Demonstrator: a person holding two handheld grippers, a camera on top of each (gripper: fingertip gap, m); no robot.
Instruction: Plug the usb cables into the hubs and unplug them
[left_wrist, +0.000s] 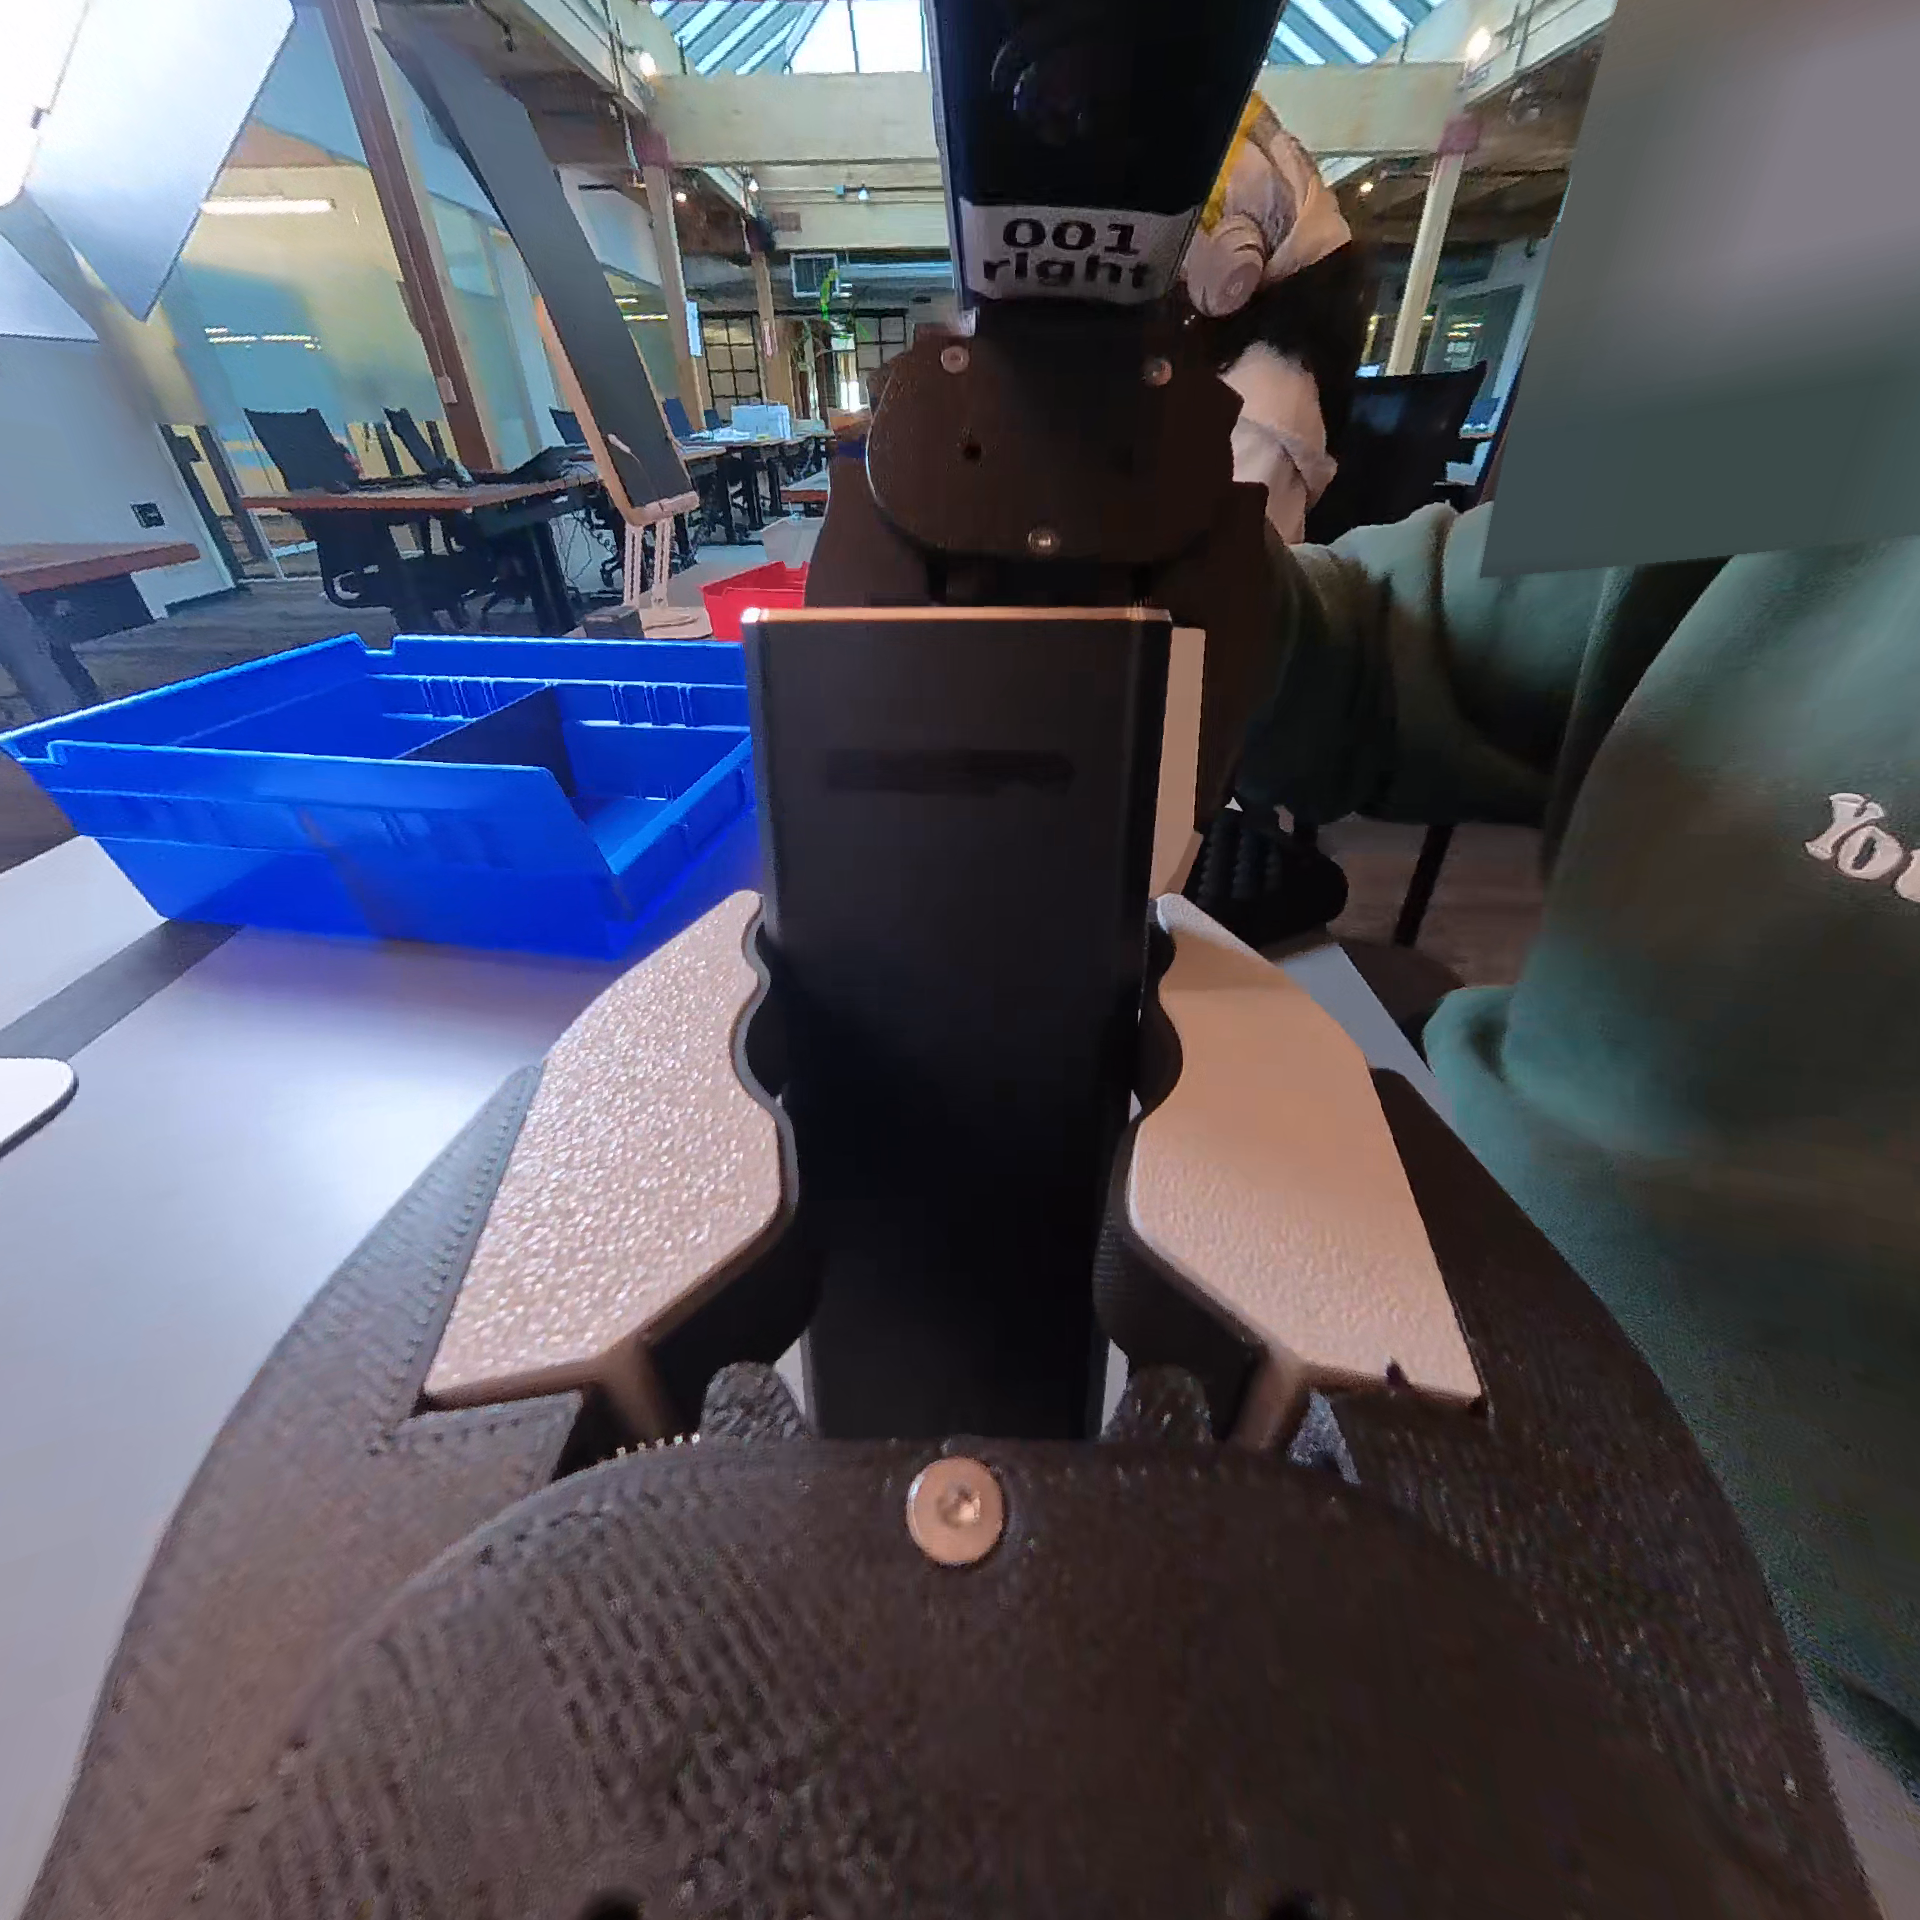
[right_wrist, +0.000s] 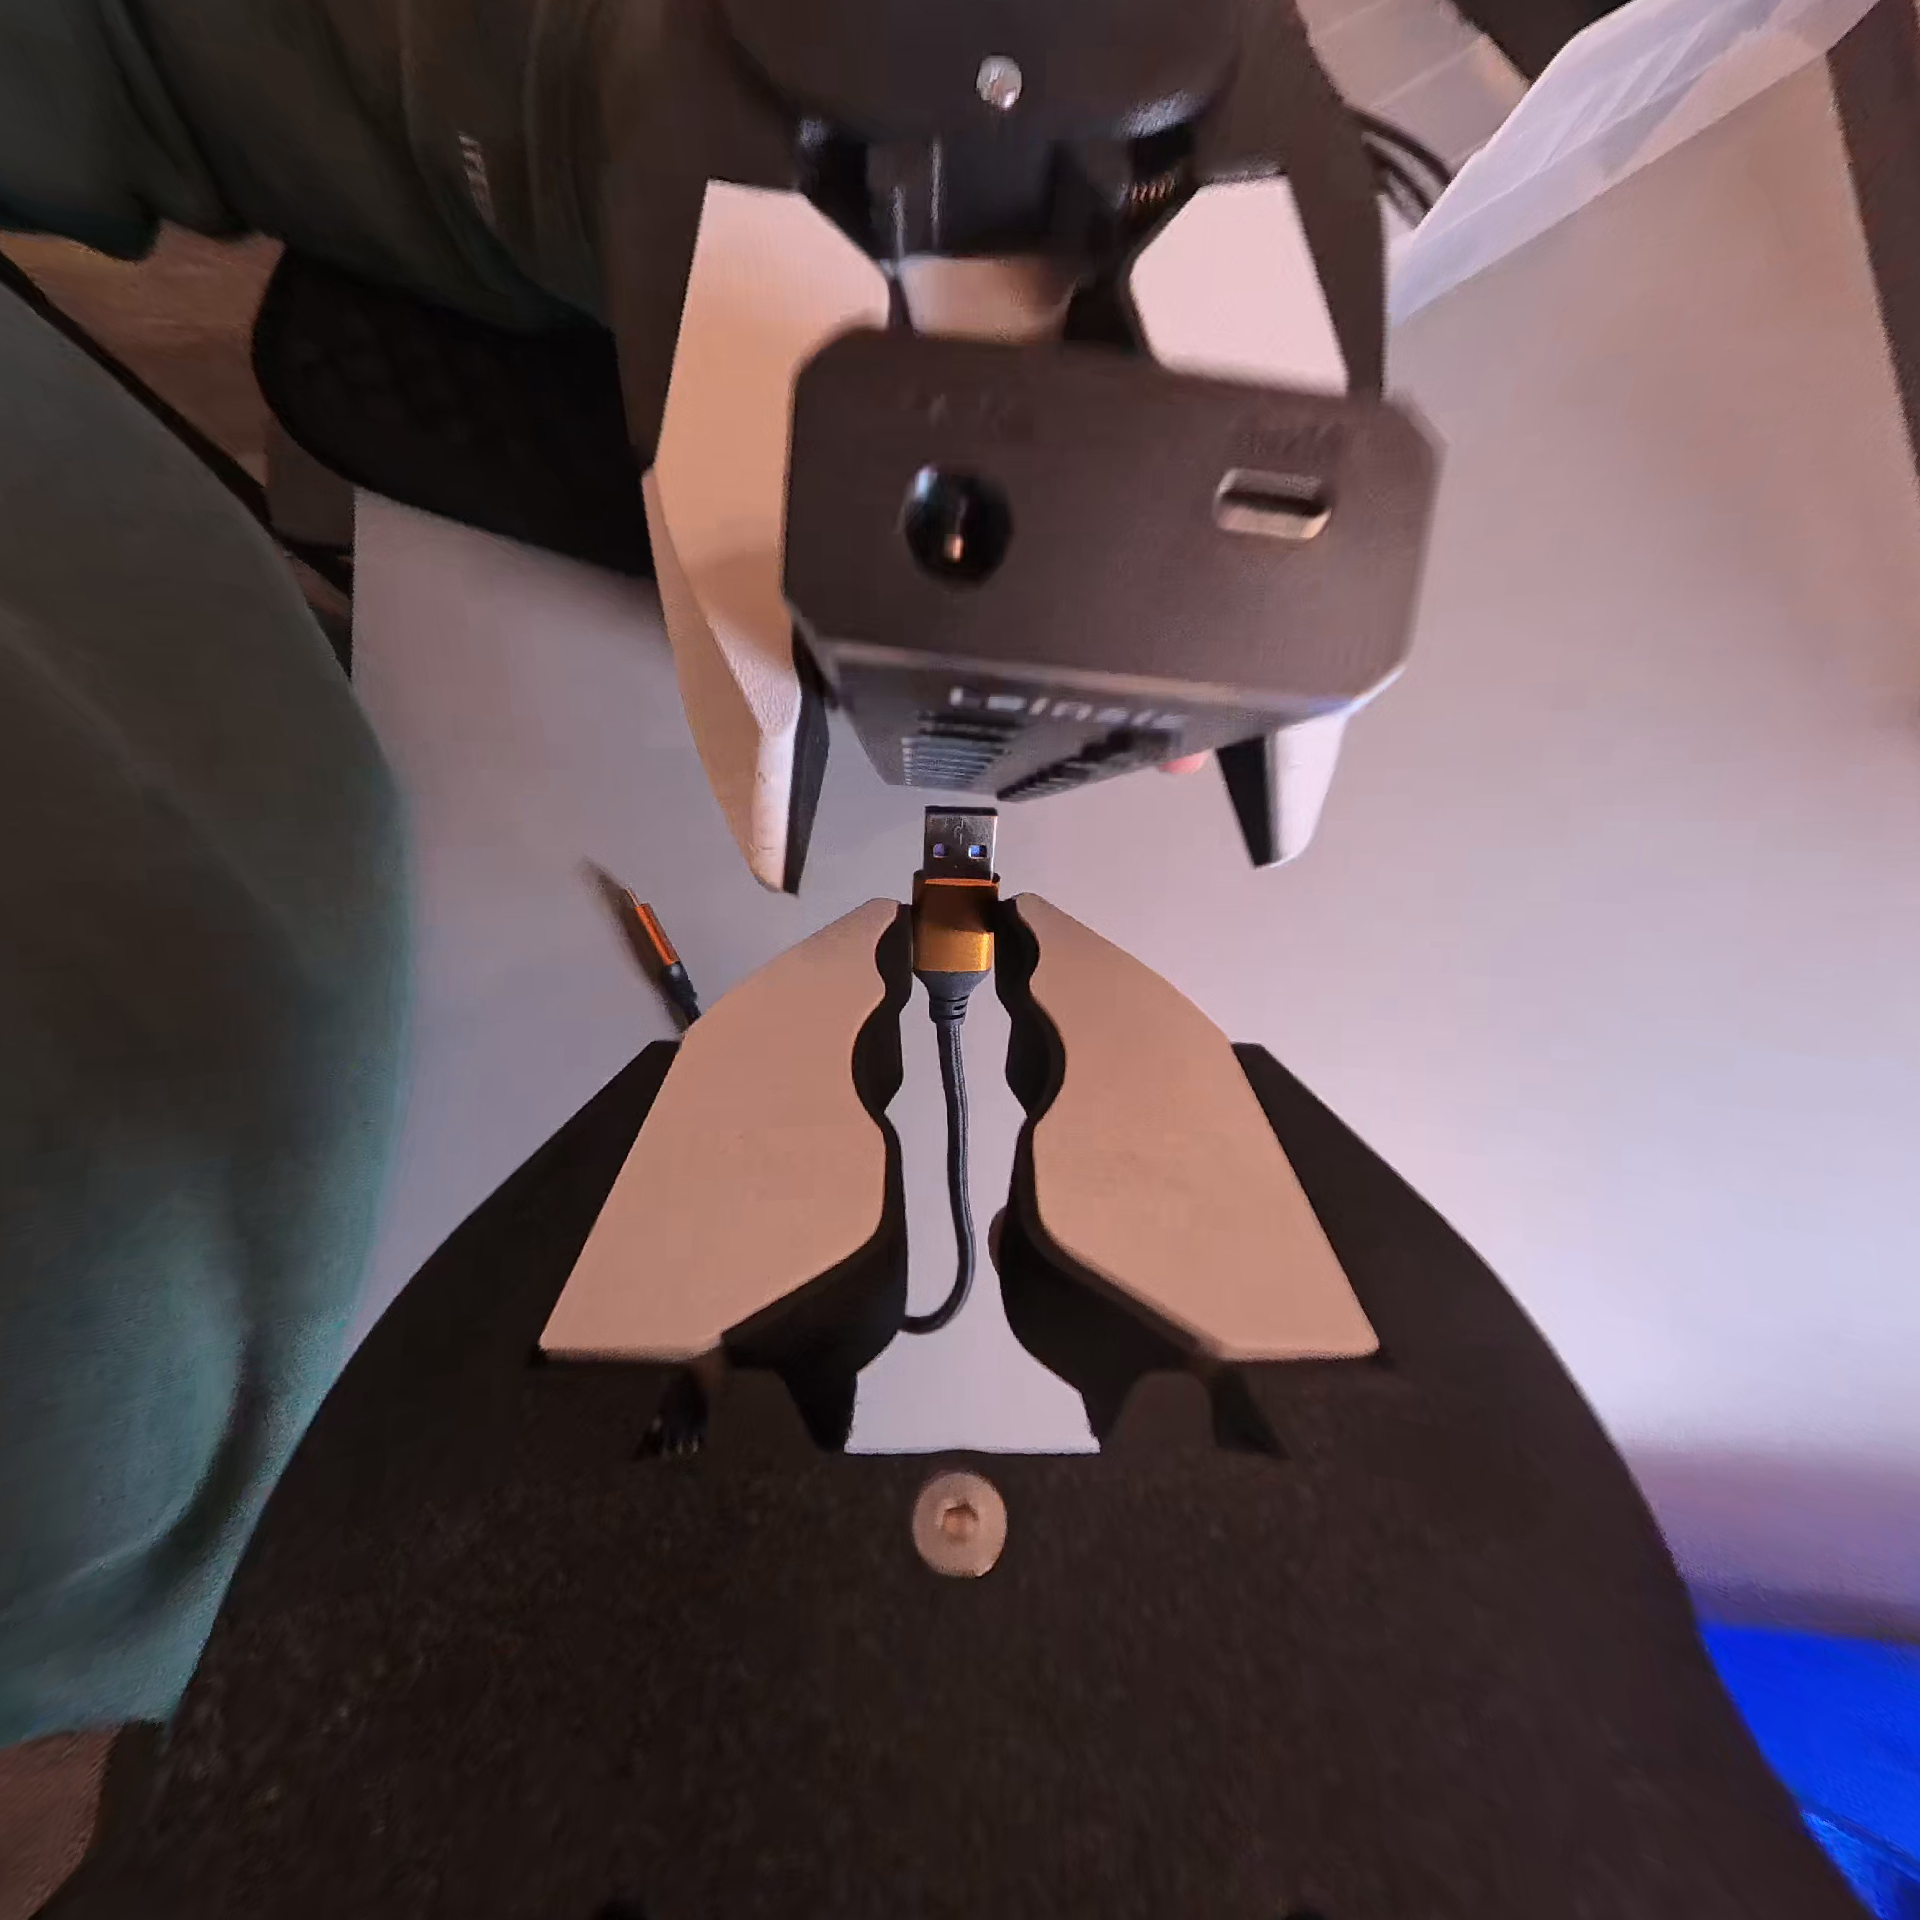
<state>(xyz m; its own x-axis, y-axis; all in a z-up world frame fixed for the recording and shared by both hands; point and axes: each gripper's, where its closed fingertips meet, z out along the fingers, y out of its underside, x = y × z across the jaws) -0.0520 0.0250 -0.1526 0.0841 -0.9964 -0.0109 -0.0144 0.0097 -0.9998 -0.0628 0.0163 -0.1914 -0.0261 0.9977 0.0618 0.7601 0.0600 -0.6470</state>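
My left gripper (left_wrist: 956, 935) is shut on a dark grey USB hub (left_wrist: 956, 831) and holds it above the white table. The right gripper (left_wrist: 1039, 447) shows beyond the hub's far end, facing me. In the right wrist view, my right gripper (right_wrist: 956, 909) is shut on the orange shell of a USB cable plug (right_wrist: 954, 935). The plug's metal tip (right_wrist: 961, 840) sits just short of the hub's underside (right_wrist: 1039, 727), apart from it. The hub's end face (right_wrist: 1112, 509) shows a round socket and a small oval port. The braided cable (right_wrist: 956, 1143) runs back between my fingers.
A blue plastic bin (left_wrist: 395, 790) stands on the white table (left_wrist: 208, 1195) at the left, with a red bin (left_wrist: 758, 597) behind it. A second orange-tipped cable end (right_wrist: 655, 935) lies on the table at the left. A person's green sleeve (left_wrist: 1714, 987) fills the right side. The tips of both grippers are at nearly the same place.
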